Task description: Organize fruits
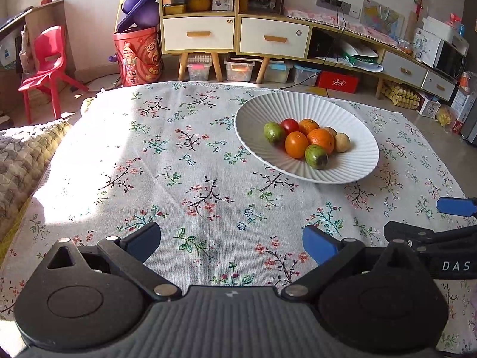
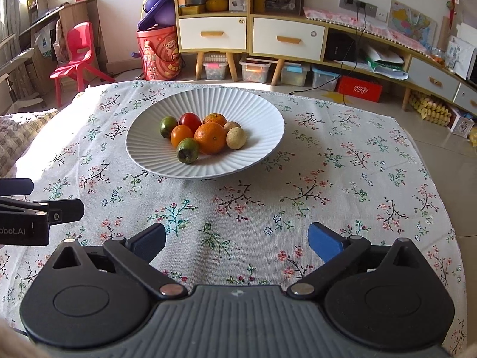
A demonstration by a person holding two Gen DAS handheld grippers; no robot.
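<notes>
Left wrist view: the left gripper (image 1: 232, 243) is being held wide, nothing between its blue pads, low over the floral cloth (image 1: 179, 179) on the bench, well short of the white ribbed bowl (image 1: 351, 113). All the fruits are being kept inside that bowl: two oranges (image 1: 320, 140), a red tomato (image 1: 289, 125), two green fruits (image 1: 316, 156) and a tan one (image 1: 342, 142). Nearer than the bowl, the right gripper (image 2: 237, 243) is likewise being held wide and empty.
</notes>
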